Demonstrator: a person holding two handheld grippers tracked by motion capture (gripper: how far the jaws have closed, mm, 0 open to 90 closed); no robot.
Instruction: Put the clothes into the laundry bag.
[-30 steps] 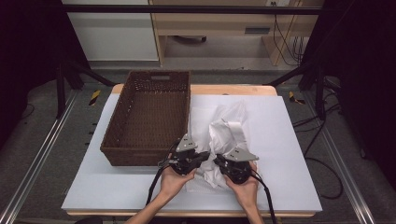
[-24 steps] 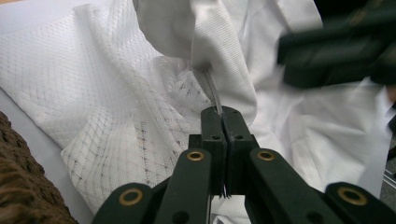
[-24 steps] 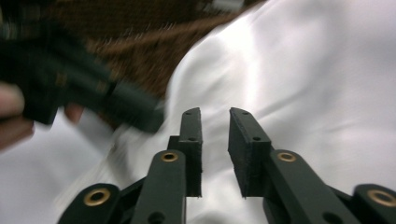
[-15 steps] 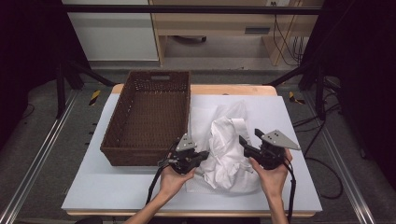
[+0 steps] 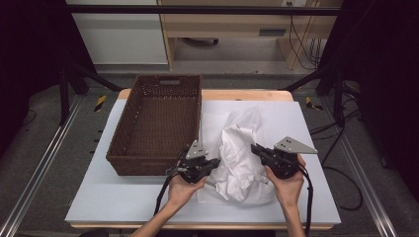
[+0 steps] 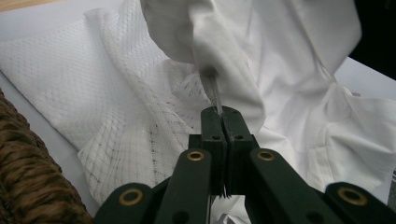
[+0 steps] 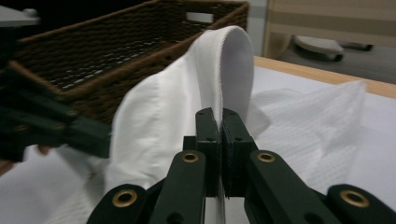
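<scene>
A crumpled white garment (image 5: 238, 157) lies on the white table (image 5: 123, 197), partly on a flat white mesh cloth (image 6: 112, 93). My left gripper (image 5: 216, 162) stays low at the garment's left side. In the left gripper view its jaws (image 6: 223, 113) are shut on a thin grey strip coming out of the white fabric. My right gripper (image 5: 254, 147) is raised at the garment's right side. Its jaws (image 7: 220, 114) have just been closing and are now shut on a stitched white hem (image 7: 224, 60), which stands up in a loop.
A brown wicker basket (image 5: 122, 133) stands at the table's left, close beside my left gripper, and also sits behind the raised hem (image 7: 93, 51). Bare table lies in front of and to the right of the garment. Cables trail from both grippers toward the near edge.
My right gripper has moved to the right and up from beside the left gripper, and part of the garment has come up with it. The left hand has stayed put.
</scene>
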